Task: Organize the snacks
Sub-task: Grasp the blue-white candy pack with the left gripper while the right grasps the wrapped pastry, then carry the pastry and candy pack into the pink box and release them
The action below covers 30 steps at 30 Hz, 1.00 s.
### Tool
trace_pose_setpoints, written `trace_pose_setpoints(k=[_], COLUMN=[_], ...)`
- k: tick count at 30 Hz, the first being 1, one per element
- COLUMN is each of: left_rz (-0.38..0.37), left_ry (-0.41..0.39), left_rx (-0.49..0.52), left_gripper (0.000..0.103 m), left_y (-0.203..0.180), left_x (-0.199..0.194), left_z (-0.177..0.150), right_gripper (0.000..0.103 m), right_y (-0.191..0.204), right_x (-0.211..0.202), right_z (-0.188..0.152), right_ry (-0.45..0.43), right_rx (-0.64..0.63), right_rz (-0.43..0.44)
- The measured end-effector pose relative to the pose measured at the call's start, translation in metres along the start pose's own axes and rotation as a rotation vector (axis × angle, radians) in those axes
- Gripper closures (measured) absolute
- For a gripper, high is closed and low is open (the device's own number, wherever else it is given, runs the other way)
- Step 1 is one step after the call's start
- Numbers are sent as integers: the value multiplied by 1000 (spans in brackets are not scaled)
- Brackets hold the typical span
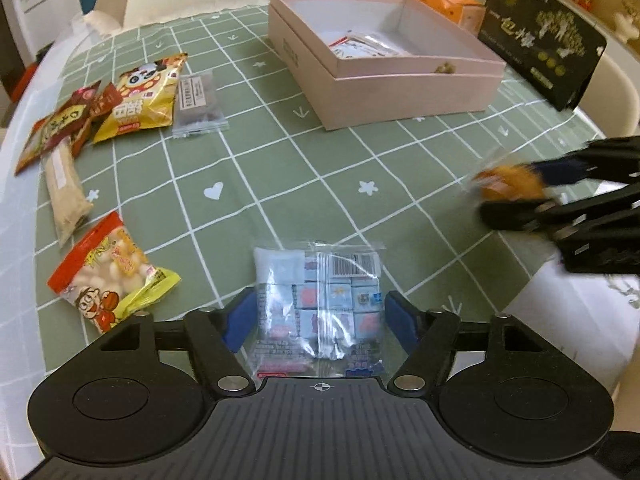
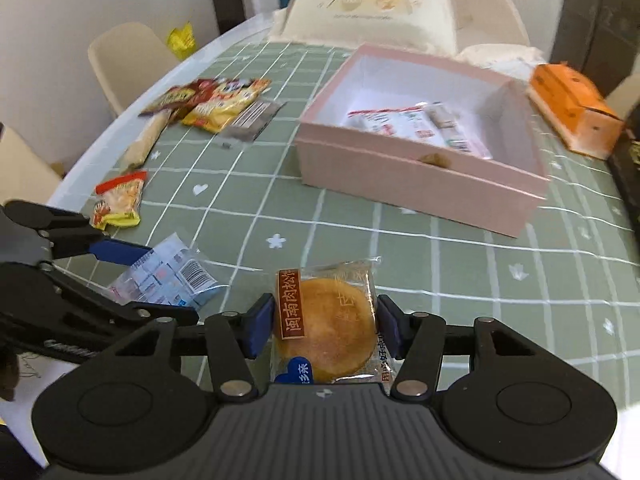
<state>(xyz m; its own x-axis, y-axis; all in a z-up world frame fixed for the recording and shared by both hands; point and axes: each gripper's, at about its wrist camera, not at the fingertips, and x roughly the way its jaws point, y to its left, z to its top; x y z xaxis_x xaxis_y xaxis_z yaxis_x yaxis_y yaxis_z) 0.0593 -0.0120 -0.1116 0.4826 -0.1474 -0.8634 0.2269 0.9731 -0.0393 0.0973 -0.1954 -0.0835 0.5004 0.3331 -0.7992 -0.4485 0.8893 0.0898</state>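
A clear bag of small blue-wrapped candies lies flat on the green checked cloth. My left gripper straddles it, one blue pad at each side edge, and the bag is not crumpled. My right gripper is shut on a round golden pastry in a clear wrapper, held a little above the cloth to the right of the candy bag. Beyond stands the open pink box with a white snack packet inside.
Loose snacks lie at the left: a yellow panda bag, a dark clear packet, red-brown packets, a beige stick pack and a red-and-yellow bag. A black box and an orange box stand behind the pink one.
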Motion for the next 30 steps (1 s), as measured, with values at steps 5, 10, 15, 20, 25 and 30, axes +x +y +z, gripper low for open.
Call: trace_pose_setpoints(k=[5, 10, 15, 20, 25, 30], left_rz=[-91, -187, -229, -300, -336, -310], left_ry=[-20, -219, -333, -325, -424, -336], left_rx=[-54, -37, -69, -259, -331, -371], left_gripper=[38, 38, 38, 40, 40, 41], left_y=[-2, -9, -6, 12, 33, 55], left_x=[-11, -61, -56, -6, -24, -22], left_z=[3, 53, 141, 198, 167, 100], right_gripper=[49, 49, 49, 49, 49, 49], right_y=[-22, -37, -45, -41, -44, -57], right_x=[-29, -57, -69, -64, -59, -56], right_z=[-4, -7, -6, -2, -5, 25], right_ry=[-45, -100, -137, -122, -84, -112], right_rx=[69, 125, 167, 165, 184, 182], right_rz=[-57, -106, -134, -146, -152, -124])
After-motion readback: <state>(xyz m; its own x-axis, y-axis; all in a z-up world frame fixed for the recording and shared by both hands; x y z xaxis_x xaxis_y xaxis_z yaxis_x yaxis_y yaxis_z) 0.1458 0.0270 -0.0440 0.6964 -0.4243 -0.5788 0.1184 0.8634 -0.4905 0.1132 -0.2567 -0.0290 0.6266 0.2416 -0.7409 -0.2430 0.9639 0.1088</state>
